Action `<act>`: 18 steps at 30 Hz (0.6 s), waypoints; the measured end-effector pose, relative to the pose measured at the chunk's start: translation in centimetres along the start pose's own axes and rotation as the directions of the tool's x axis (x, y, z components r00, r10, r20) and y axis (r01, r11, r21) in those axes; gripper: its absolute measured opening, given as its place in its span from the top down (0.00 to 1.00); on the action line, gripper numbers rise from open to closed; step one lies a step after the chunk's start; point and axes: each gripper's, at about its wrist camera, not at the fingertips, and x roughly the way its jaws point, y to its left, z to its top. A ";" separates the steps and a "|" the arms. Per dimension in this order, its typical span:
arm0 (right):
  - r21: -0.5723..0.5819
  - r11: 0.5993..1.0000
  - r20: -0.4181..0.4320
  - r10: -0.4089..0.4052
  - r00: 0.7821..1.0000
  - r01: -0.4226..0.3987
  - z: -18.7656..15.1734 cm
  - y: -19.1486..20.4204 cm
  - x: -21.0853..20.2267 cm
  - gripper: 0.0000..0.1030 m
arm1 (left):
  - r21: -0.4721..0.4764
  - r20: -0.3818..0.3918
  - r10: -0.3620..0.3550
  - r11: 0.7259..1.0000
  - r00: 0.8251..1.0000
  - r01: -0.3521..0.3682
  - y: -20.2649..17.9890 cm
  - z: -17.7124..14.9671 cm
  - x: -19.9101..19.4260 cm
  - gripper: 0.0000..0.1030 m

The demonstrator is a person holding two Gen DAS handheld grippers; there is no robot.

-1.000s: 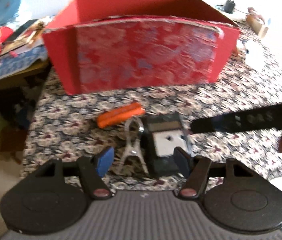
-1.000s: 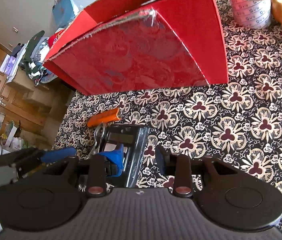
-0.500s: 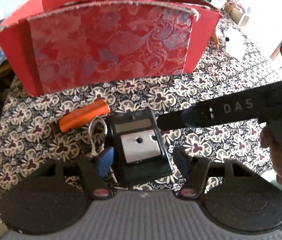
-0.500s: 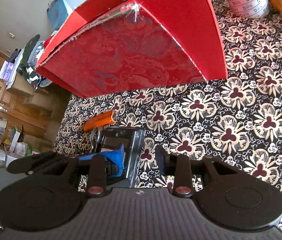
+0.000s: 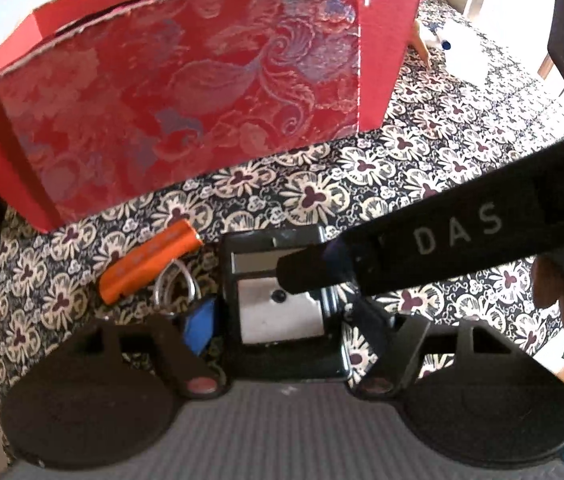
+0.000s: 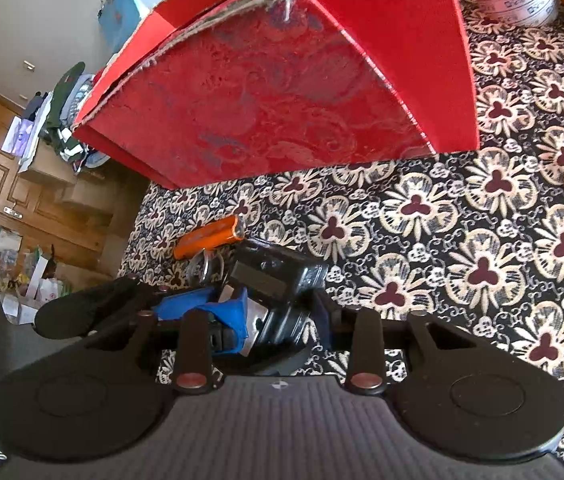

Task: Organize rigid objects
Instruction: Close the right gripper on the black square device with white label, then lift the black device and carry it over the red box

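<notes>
step: black device (image 5: 282,312) to be grasped, on counter (image 5: 421,168) before red box (image 5: 186,92) | left hand-held gripper (image 5: 282,332) spread, straddling it | right hand-held gripper (image 6: 278,316) opening, device apparently between jaws | advice: pads to be squared before closing, orange tube (image 5: 150,264) avoided

Bright daylight, overexposed at upper corners; strong fisheye curvature at edges; slight motion blur; glare on red box (image 5: 186,92).
</notes>
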 end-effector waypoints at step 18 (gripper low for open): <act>0.298 0.944 0.031 0.137 0.990 -0.140 -0.9 -5.7 -2.8 0.79 | -0.101 0.042 -0.187 0.977 0.982 0.190 1.5 1.0 -0.7 0.38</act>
